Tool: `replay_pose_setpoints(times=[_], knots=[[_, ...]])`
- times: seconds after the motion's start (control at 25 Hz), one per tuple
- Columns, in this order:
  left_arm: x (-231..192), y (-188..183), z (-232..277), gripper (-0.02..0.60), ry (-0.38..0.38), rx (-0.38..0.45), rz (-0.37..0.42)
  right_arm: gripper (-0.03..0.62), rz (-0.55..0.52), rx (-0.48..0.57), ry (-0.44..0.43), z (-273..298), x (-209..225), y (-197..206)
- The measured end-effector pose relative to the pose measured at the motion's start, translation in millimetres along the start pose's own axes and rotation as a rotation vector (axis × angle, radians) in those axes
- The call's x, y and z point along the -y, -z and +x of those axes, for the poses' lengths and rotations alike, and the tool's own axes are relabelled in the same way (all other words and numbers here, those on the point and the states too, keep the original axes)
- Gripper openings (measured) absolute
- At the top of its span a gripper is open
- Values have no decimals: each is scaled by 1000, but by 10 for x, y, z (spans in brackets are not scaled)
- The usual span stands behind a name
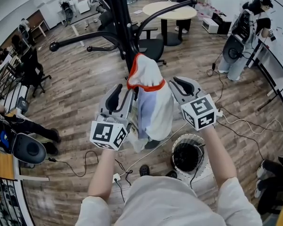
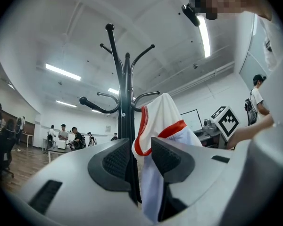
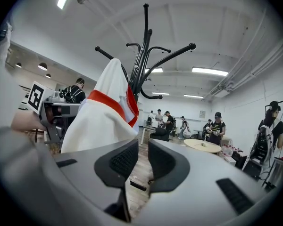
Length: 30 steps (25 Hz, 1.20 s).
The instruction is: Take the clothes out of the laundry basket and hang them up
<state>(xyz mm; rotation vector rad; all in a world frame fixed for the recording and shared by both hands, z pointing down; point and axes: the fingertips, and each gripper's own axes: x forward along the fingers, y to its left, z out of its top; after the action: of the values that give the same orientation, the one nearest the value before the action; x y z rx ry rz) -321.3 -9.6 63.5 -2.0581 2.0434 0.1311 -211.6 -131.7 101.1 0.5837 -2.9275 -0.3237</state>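
Observation:
A white garment with red trim (image 1: 148, 79) hangs over a hook of the black coat rack (image 1: 120, 18). My left gripper (image 1: 122, 96) is at the garment's left edge and my right gripper (image 1: 181, 86) at its right edge. In the left gripper view the garment (image 2: 162, 112) and the coat rack's pole (image 2: 126, 88) show through a clear gap between the left gripper's (image 2: 139, 155) jaws; the pads do not press on the cloth. The right gripper's (image 3: 142, 157) jaws stand slightly apart with nothing between them, the garment (image 3: 104, 112) to their left. The white laundry basket (image 1: 175, 149) stands on the floor below my right arm.
A round table (image 1: 172, 11) and a black office chair (image 1: 153, 46) stand behind the rack. Cables (image 1: 236, 121) trail over the wooden floor at right. A person (image 1: 240, 36) stands by a whiteboard at far right; other people sit at desks at the back left.

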Motion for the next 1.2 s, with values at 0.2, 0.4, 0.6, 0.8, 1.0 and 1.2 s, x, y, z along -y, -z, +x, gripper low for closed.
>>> replay_pose_setpoints(times=[0.2, 0.4, 0.6, 0.8, 1.0, 1.2], knots=[[30, -57, -92, 143, -26, -9, 16, 69, 9, 26, -10, -83, -1, -49], [139, -113, -203, 141, -57, -20, 24, 67, 16, 66, -17, -286, 0, -146], [252, -97, -413, 141, -78, -26, 27, 65, 13, 100, -38, -454, -115, -185], [422, -58, -480, 141, -59, -42, 21, 63, 38, 118, -37, -661, -191, -190], [492, -32, -609, 141, -36, -36, 6, 55, 30, 129, -28, -791, -400, -220], [598, 24, -699, 141, 4, -59, 3, 55, 39, 134, -14, -920, -590, -236]])
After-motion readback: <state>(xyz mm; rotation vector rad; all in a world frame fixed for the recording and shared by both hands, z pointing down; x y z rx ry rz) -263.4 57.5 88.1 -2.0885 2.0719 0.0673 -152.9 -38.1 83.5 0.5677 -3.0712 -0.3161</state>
